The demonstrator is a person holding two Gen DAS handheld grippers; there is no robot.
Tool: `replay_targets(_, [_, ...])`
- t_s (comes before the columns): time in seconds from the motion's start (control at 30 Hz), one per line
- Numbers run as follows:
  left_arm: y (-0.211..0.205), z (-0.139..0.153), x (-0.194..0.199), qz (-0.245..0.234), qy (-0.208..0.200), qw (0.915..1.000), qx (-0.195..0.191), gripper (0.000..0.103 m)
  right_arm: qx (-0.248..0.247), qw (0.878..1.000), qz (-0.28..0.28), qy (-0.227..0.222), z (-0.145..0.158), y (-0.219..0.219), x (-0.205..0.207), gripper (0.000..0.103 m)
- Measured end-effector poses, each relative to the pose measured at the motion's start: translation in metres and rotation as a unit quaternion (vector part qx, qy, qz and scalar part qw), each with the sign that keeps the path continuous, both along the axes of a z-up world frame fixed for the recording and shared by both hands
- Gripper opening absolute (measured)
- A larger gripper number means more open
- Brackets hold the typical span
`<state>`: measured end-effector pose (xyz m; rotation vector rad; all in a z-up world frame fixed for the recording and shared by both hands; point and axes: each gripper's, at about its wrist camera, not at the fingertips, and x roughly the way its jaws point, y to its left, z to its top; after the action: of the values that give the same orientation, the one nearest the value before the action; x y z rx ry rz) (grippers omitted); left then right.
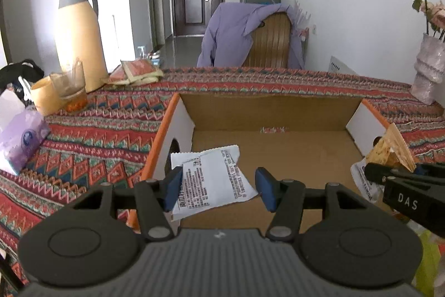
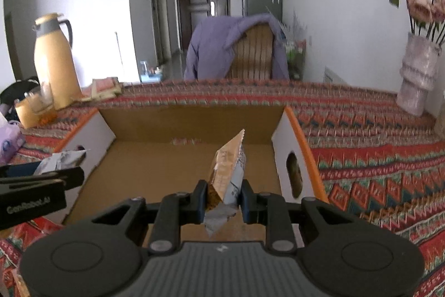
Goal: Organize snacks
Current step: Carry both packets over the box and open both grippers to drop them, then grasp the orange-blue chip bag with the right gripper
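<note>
An open cardboard box (image 1: pixel 278 113) with orange-edged white side flaps stands on the patterned tablecloth; it also shows in the right wrist view (image 2: pixel 194 121). My left gripper (image 1: pixel 219 189) is open over the box's near left corner, and a white printed snack packet (image 1: pixel 214 180) lies loose between its blue fingers. My right gripper (image 2: pixel 224 202) is shut on a tan and grey snack packet (image 2: pixel 228 169), held upright above the box floor. That packet also shows in the left wrist view (image 1: pixel 389 152).
A yellow thermos jug (image 1: pixel 78 38), a yellow cup (image 1: pixel 46 99), a glass (image 1: pixel 71 89) and a purple tissue pack (image 1: pixel 22 141) stand at the left. Flat red packets (image 1: pixel 133 71) lie behind. A vase with flowers (image 1: pixel 428 71) stands far right. A chair with a purple jacket (image 1: pixel 250 35) is beyond the table.
</note>
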<state>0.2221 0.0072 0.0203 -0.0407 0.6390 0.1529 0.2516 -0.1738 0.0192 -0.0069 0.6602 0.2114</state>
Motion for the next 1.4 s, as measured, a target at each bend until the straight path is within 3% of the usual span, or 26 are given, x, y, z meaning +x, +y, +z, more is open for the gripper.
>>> replay_targets(0.13, [0.001,-0.005,-0.002,-0.002,0.002,0.9999,-0.016,0.064,-0.005,1.000,0.004,0.005,-0.005,-0.002,-0.001,0.030])
replay_targets(0.2, [0.003,-0.002,-0.006,-0.004,-0.010,0.9997,-0.022,0.078,0.000,1.000,0.007,-0.004,-0.001,-0.005,-0.005,0.048])
replay_targets(0.27, [0.002,0.002,-0.012,-0.001,-0.026,0.9995,-0.020,0.092,0.001,1.000,0.007,-0.017,0.003,-0.008,-0.011,0.080])
replay_targets(0.33, [0.003,0.008,-0.017,-0.003,-0.039,0.9991,-0.017,0.102,-0.002,0.999,0.006,-0.034,0.008,-0.012,-0.019,0.092])
replay_targets(0.47, [0.008,0.017,-0.031,-0.004,-0.064,0.9975,-0.030,0.103,0.004,0.999,0.009,-0.047,0.014,-0.022,-0.029,0.103])
replay_targets(0.83, [0.010,0.029,-0.099,-0.026,-0.104,0.9930,-0.049,0.103,0.027,0.994,0.022,-0.107,0.026,-0.046,-0.100,0.103])
replay_targets(1.1, [0.009,0.018,-0.146,-0.044,-0.114,0.9908,-0.060,0.103,0.028,0.990,0.036,-0.132,0.019,-0.056,-0.154,0.103])
replay_targets(1.4, [0.016,-0.015,-0.181,-0.053,-0.078,0.9928,-0.074,0.103,0.022,0.991,0.037,-0.127,-0.007,-0.065,-0.187,0.103])
